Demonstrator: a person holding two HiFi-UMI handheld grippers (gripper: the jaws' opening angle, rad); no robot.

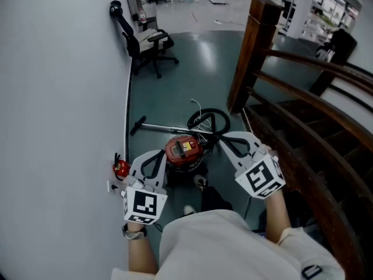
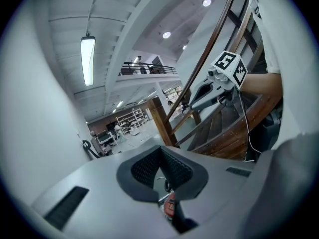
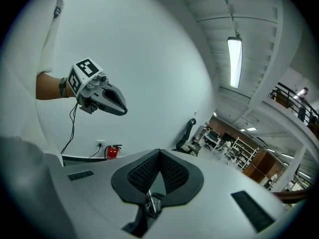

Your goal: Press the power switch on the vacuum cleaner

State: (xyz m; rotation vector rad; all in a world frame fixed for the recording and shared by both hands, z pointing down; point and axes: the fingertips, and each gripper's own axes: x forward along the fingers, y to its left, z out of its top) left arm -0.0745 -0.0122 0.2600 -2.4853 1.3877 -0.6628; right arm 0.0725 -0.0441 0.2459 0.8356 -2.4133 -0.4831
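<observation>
Vacuum (image 1: 184, 150), red drum, stands on the floor (image 1: 198, 69) close to the person's feet, between the two grippers in the head view. Its left edge is overlapped by the left gripper (image 1: 158, 158). The lid shows a dark and yellow patch, but the switch cannot be picked out at this size. Left gripper view: fingers (image 2: 149, 166) clenched tip to tip, nothing between them, and only a red sliver of the vacuum shows through the gap under them. Right gripper view: fingers (image 3: 172, 171) likewise clenched and empty, and a small metallic piece glints below them, too cut off to identify. The right gripper (image 1: 224, 140) hangs to the right of the vacuum, its tip over the black hose (image 1: 208, 121). Both grippers are held above the floor, and contact with the vacuum cannot be confirmed. The hose coils just beyond the drum, and a metal tube (image 1: 169, 127) lies across the floor on the far side, its right end lost in the coil. A shoe (image 1: 200, 182) sits just near of the drum, partly hidden by the person's shirt. A red extinguisher (image 1: 120, 168) stands at the foot of the left wall (image 1: 58, 98), half covered by the left gripper. A chair (image 1: 148, 45) stands far along that wall. A wooden stair rail (image 1: 303, 115) and post (image 1: 250, 51) close off the right side.
</observation>
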